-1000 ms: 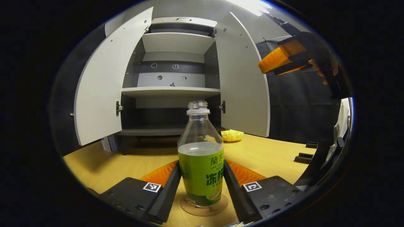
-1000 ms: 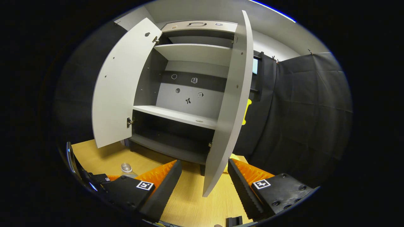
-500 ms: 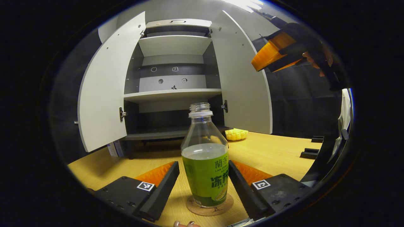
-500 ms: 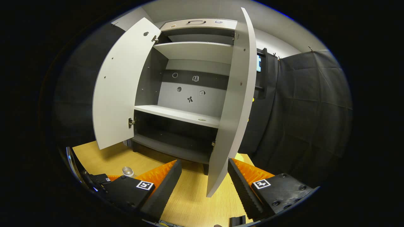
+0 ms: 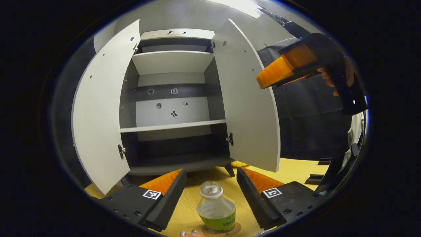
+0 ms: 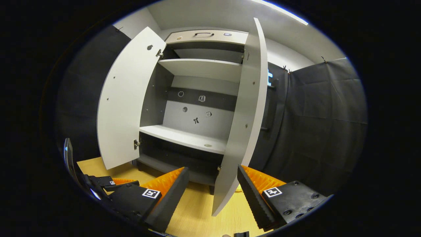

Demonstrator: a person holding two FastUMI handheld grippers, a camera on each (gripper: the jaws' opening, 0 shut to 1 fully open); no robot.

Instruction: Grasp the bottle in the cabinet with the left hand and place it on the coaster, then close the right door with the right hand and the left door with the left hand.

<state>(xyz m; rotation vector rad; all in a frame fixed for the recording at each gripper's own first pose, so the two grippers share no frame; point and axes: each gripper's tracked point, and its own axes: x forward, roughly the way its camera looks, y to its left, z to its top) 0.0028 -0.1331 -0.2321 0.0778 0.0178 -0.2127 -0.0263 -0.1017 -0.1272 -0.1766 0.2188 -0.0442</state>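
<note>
The green-labelled bottle stands uncapped and upright on the round coaster, low in the left gripper view. My left gripper is open above and behind it, its fingers apart from the bottle. The grey cabinet has both doors wide open. My right gripper, held by a hand, hovers by the outer edge of the right door. In the right gripper view that gripper is open, with the right door seen edge-on straight ahead. The left door swings out to the left.
The wooden table carries a yellow object behind the right door's lower corner and small black blocks at the right. The cabinet's middle shelf is bare. The left gripper sits low at the left of the right gripper view.
My left gripper has lifted away from the bottle, which now sits lower in its view, standing free on the coaster. The right gripper has shifted slightly at the right door's edge.
</note>
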